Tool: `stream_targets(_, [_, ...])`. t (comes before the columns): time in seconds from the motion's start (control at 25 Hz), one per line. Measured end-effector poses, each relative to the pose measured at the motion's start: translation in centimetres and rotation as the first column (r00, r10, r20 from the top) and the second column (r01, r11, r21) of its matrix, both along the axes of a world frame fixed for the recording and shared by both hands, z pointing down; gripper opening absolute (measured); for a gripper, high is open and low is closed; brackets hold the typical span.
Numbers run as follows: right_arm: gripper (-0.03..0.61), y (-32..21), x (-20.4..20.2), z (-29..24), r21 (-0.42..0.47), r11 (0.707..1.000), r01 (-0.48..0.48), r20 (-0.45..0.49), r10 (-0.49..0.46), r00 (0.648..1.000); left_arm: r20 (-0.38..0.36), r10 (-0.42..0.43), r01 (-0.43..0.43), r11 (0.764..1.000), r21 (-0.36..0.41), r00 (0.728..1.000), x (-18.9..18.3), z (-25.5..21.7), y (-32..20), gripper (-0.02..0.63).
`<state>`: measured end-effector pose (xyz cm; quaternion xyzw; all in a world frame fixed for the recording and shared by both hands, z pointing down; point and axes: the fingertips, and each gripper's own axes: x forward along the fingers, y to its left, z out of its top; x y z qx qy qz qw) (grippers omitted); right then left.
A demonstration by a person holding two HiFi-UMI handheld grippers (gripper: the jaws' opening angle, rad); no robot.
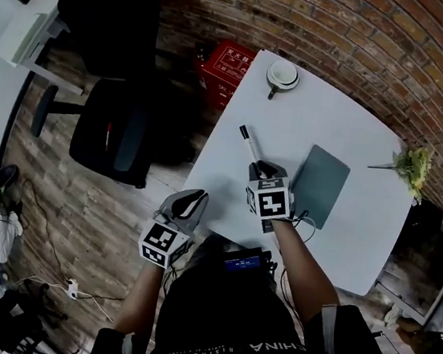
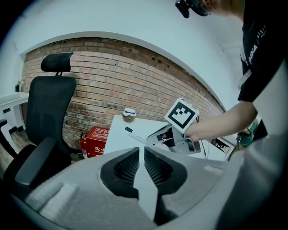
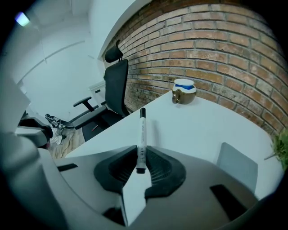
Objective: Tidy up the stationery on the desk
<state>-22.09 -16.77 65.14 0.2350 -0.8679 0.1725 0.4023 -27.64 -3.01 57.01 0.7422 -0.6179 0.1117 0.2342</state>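
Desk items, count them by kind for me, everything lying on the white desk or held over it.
Marker pens: 1, held in the right gripper
Grey pads: 1
Cups: 1
Flower sprigs: 1
Total: 4

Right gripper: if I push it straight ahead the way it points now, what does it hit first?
Probably nothing: beyond the marker held by the right gripper, the desk looks bare to its edge. The mug sits right of that line.
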Motion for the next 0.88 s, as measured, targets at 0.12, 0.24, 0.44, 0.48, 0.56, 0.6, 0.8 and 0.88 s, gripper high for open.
stream_targets(0.12, [0.074,-0.9,2.2,-1.6,0.021,0.999,-0.031,0.02,0.031,0.999,-0.002,0.038,-0.038,0.999,0.009,0.999,1.7,-0.3,-1.0,0.043])
stream_targets(0.24, [0.075,-2.1,5.3,-3.3,0.044,0.996,-0.081,0.041,0.08,0.996,-0.004,0.079,-0.079,0.997,0.019,0.997,3.7,-0.7,-2.5,0.041])
stream_targets(0.44, [0.075,-3.6,12.3,-5.6,0.064,0.98,-0.19,0.063,0.186,0.98,0.002,0.14,-0.14,0.99,0.027,0.99,7.9,-1.3,-5.4,0.041])
stream_targets(0.48, [0.074,-3.8,13.8,-6.0,0.065,0.974,-0.216,0.068,0.211,0.975,0.001,0.155,-0.155,0.987,0.028,0.988,8.8,-1.4,-5.9,0.04])
stream_targets(0.56, [0.074,-4.2,16.9,-6.7,0.072,0.961,-0.268,0.076,0.263,0.962,-0.006,0.192,-0.192,0.981,0.031,0.981,10.8,-1.7,-7.0,0.038])
stream_targets(0.6, [0.074,-4.4,18.5,-7.0,0.075,0.953,-0.294,0.079,0.288,0.954,-0.008,0.212,-0.212,0.977,0.033,0.977,11.8,-1.9,-7.6,0.038])
stream_targets(0.8, [0.075,-5.0,25.3,-7.7,0.075,0.913,-0.401,0.094,0.394,0.914,0.01,0.284,-0.285,0.957,0.048,0.959,16.9,-2.4,-10.4,0.035])
stream_targets(0.88, [0.074,-5.1,27.4,-7.6,0.066,0.9,-0.43,0.098,0.423,0.901,0.003,0.294,-0.294,0.955,0.047,0.956,18.4,-2.5,-11.0,0.034])
